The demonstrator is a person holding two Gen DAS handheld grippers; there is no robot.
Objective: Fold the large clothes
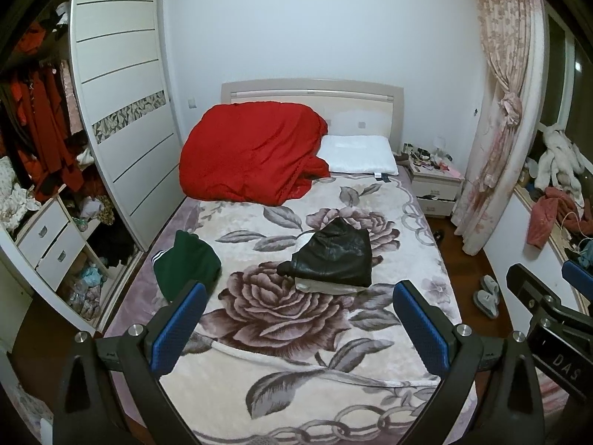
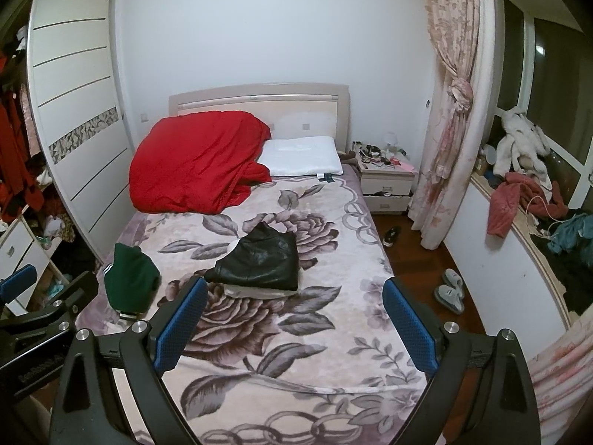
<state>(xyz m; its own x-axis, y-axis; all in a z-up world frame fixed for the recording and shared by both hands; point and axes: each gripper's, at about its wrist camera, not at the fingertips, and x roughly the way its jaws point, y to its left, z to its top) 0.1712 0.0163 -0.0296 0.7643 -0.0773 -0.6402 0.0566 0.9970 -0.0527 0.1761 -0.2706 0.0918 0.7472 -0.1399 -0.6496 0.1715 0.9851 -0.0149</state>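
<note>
right tool (image 2: 292, 319) agape, empty | black jacket (image 2: 259, 263) folded on bed (image 2: 333, 333)

- You faced a bed (image 1: 370, 341) with a rose-print blanket against a white wall (image 1: 315, 26).
- You had an open wardrobe (image 1: 122, 111) left; pink curtain (image 2: 452, 111) and dark window (image 2: 556, 85) right.

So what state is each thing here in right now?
Left claw: open, empty.
Right claw: open, empty.
Black jacket: folded, on a white garment.
Green garment: bunched near the bed's edge.
Red quilt: heaped by the headboard.
Wardrobe door: slid open.
Curtain: tied back.
</note>
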